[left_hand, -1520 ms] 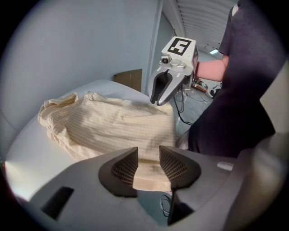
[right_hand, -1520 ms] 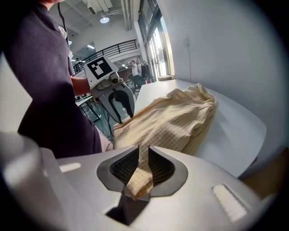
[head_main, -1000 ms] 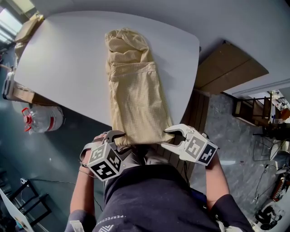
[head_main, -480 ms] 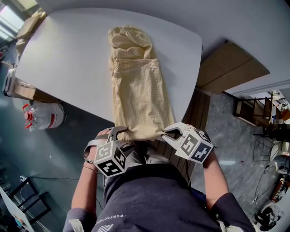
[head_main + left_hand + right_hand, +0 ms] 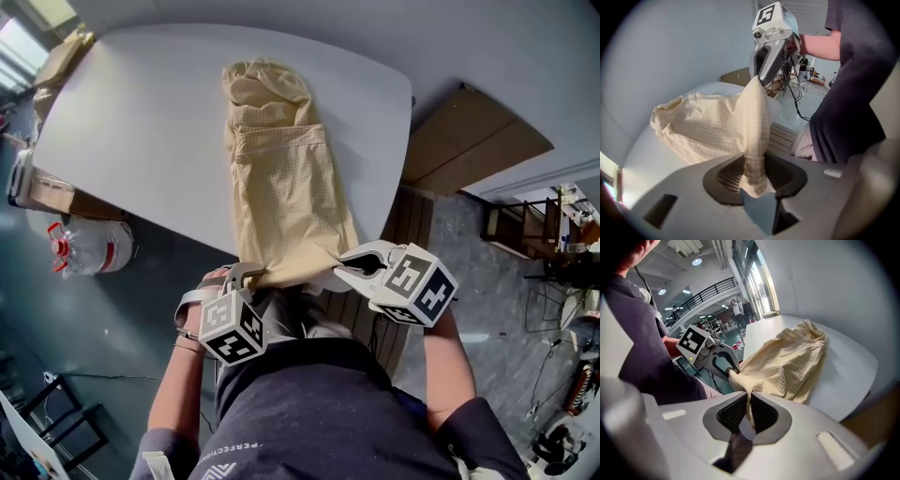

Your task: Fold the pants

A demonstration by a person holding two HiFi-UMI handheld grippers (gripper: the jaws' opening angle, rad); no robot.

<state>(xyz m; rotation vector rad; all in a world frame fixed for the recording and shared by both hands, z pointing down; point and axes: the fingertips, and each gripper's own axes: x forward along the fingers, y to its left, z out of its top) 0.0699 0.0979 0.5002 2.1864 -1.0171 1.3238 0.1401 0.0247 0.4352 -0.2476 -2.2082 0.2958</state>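
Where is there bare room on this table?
Widest: bare table left of the pants, out to its left edge. A narrower strip lies right of them. Crowded: the near edge, where left gripper and right gripper have just been closing on the pants' end.

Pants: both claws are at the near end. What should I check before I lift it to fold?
1. Grip of the left claw: ok, its jaws have just been closing and now pinch a bunch of the pants at the near edge.
2. Grip of the right claw: ok, its jaws have just been closing and now pinch a thin fold of the same edge.
3. Both cloth layers caught: cannot tell.
4. Pants lying flat: not ok, the far end is crumpled.
5. Room on the table: ok, bare round the pants.
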